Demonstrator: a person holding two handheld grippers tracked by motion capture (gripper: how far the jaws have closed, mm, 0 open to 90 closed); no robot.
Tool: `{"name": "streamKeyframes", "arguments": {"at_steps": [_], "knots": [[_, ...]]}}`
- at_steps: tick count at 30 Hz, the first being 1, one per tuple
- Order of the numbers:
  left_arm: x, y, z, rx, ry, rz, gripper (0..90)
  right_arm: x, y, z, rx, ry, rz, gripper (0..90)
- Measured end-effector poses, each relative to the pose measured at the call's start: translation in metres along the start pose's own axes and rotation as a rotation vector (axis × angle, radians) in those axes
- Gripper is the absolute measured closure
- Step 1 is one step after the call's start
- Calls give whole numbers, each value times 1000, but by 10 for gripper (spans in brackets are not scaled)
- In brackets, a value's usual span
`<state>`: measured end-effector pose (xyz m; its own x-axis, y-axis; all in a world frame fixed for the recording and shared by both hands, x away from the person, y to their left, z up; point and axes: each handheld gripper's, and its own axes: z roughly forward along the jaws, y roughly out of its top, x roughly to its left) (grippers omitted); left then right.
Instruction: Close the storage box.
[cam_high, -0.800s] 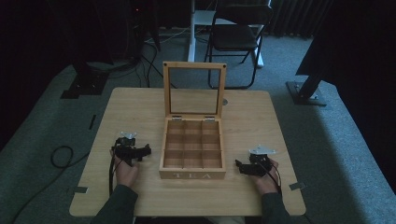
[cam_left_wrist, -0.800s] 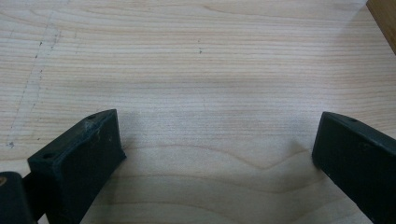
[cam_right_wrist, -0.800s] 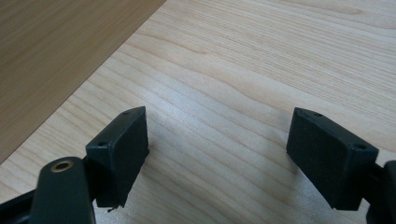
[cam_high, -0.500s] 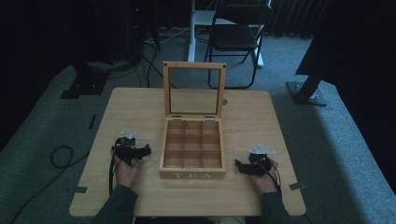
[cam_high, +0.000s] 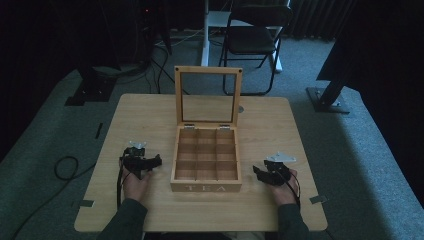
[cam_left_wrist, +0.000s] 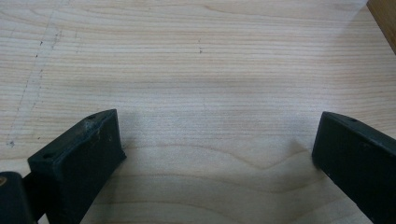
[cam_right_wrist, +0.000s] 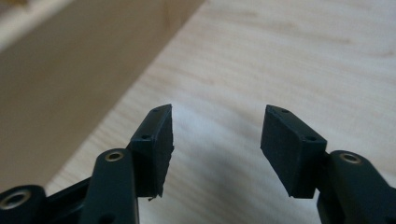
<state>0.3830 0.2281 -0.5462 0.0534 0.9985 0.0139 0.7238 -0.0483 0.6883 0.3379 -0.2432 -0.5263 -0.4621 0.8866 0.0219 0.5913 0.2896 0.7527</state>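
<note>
On the wooden table (cam_high: 150, 117), a tea box (cam_high: 205, 161) sits at the middle, near the person's edge, with its glass-paned lid (cam_high: 208, 95) standing upright at the back and its 9 compartments showing nothing inside from the high view. To its left the left gripper (cam_high: 158, 160) rests low over the bare tabletop just beside the box's left wall, jaws spread wide and released, with only wood grain between them in the left gripper view (cam_left_wrist: 212, 154). To its right the right gripper (cam_high: 257, 172) lies close to the box's right wall, its 2 jaws parted with a gap and nothing between them; in the right gripper view (cam_right_wrist: 215, 135) the box wall (cam_right_wrist: 70, 79) runs past on the left, apart from the jaws. Both hands flank the box without touching it, so this reads as a pause between steps, either just after the lid was raised or just ahead of work on the box. Whichever hand acts next, it would need to lift clear of the table, and if the lid is to be shut, reach up and over the compartments to its top rail and tip it forward gently.
</note>
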Motion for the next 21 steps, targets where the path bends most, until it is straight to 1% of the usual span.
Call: {"name": "streamKeyframes", "arguments": {"at_steps": [4,6,7,8,10,11,13,15,17,18,19,21], "knots": [[0,0,0,1,0,1,16,2,12,0,-8,26,0,455],[0,0,0,1,0,0,16,2,14,1,-7,30,1,464],[0,0,0,0,0,0,16,2,21,2,-5,47,11,481],[0,0,0,0,0,0,16,1,23,2,-9,53,18,486],[0,0,0,0,0,0,16,-2,29,2,-26,77,49,491],[0,0,0,0,0,0,16,-3,32,1,-29,80,56,490],[0,0,0,1,0,2,16,-6,39,1,-33,66,57,489],[0,0,0,1,0,2,16,-7,46,0,-37,71,54,490],[0,0,0,1,0,2,16,-7,54,-1,-36,66,40,491],[0,0,0,1,0,2,16,-7,54,-1,-36,66,40,491],[0,0,0,2,0,2,16,-6,62,-1,-36,57,32,493],[0,0,0,2,0,2,16,-6,68,-1,-40,56,27,498]]}}
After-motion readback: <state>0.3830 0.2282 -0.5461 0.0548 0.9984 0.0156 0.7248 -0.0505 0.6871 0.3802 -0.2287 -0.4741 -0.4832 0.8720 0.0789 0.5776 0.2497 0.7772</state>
